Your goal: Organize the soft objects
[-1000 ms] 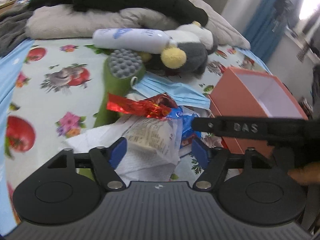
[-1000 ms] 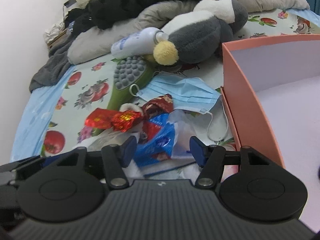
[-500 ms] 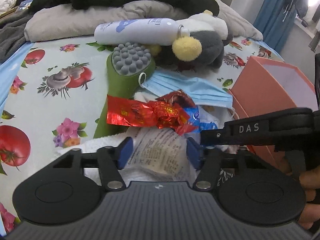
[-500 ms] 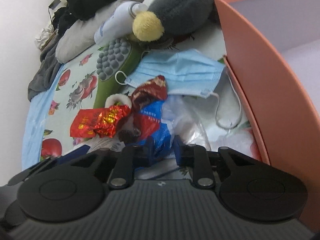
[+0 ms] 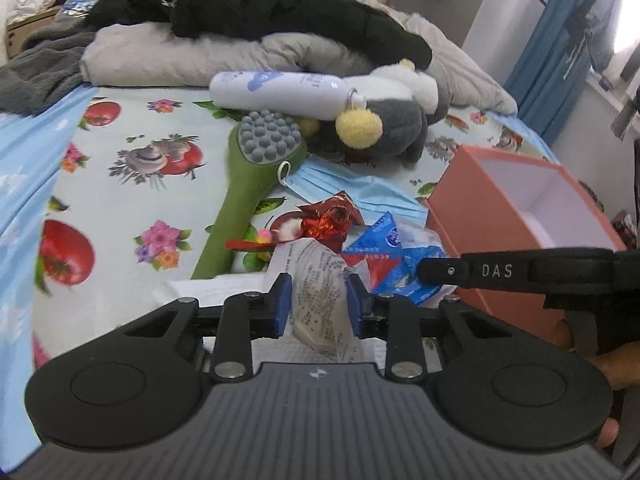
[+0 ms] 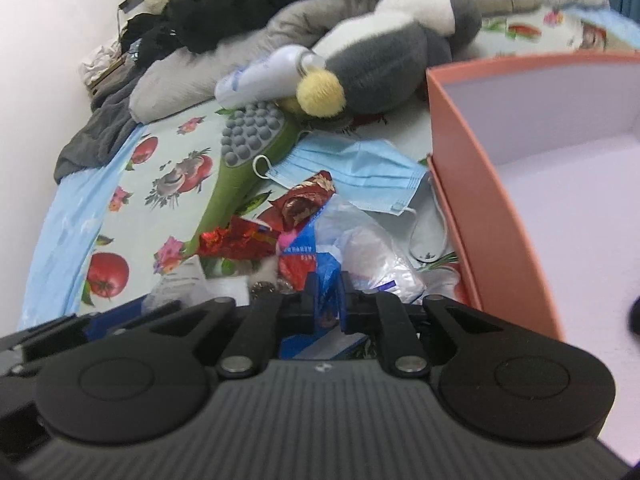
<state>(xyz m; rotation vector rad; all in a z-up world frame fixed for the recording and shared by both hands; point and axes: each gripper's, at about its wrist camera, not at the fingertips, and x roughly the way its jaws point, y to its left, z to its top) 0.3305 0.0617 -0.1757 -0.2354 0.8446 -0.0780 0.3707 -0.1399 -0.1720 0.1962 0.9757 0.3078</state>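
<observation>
My left gripper (image 5: 319,300) is shut on a clear printed wrapper (image 5: 316,280) and holds it above the bedsheet. My right gripper (image 6: 326,300) is shut on a blue and red snack wrapper (image 6: 308,256), which also shows in the left wrist view (image 5: 384,256). Red foil wrappers (image 5: 332,220) lie just beyond, also in the right wrist view (image 6: 240,236). A blue face mask (image 6: 356,168) lies beside an open pink box (image 6: 472,184), seen too in the left wrist view (image 5: 480,208). A grey and white plush penguin (image 5: 392,120) lies further back.
A green massage brush (image 5: 256,160) and a white lotion bottle (image 5: 280,88) lie on the fruit-print sheet (image 5: 120,200). Grey pillows and black clothes (image 5: 260,12) pile up at the bed's head. A white crumpled bag (image 6: 372,252) lies by the box.
My left gripper has closed on the clear printed wrapper and lifted it. My right gripper has stayed shut on the blue wrapper and drawn back a little from the pile.
</observation>
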